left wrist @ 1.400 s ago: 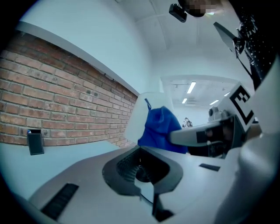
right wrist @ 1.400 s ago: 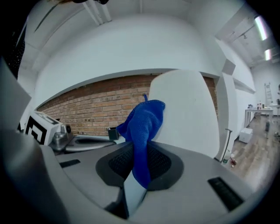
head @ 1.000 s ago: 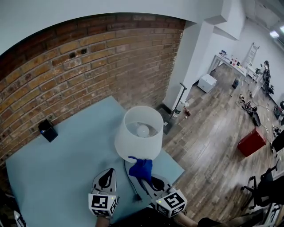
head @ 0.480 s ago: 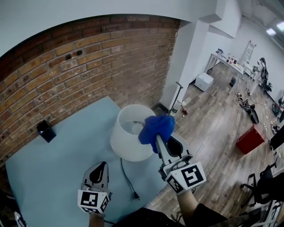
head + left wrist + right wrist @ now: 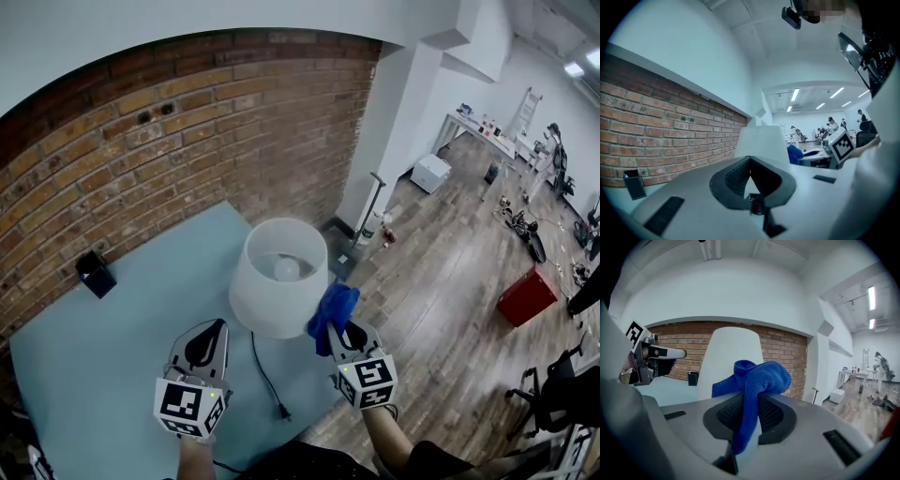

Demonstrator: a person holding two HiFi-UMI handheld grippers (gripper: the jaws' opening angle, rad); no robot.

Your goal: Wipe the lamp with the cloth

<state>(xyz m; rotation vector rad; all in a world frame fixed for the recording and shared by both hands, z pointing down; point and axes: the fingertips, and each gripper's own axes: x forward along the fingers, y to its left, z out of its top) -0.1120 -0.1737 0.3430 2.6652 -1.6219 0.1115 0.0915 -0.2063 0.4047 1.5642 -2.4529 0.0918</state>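
Right gripper (image 5: 749, 401) pinches blue cloth (image 5: 761, 375); lamp (image 5: 733, 345) beside.

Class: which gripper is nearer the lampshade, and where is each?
Right. The right gripper, holding the cloth, is at the near right edge of the lampshade; the left gripper hangs apart, nearer the person, leftward.

Left gripper (image 5: 216, 330) at 7 o'clock, pointing 1 o'clock, jaws together with nothing between | right gripper (image 5: 336, 325) at 5 o'clock, pointing 11 o'clock, jaws clamped on cloth (image 5: 334, 303) | right forearm (image 5: 386, 437) trailing to 6 o'clock
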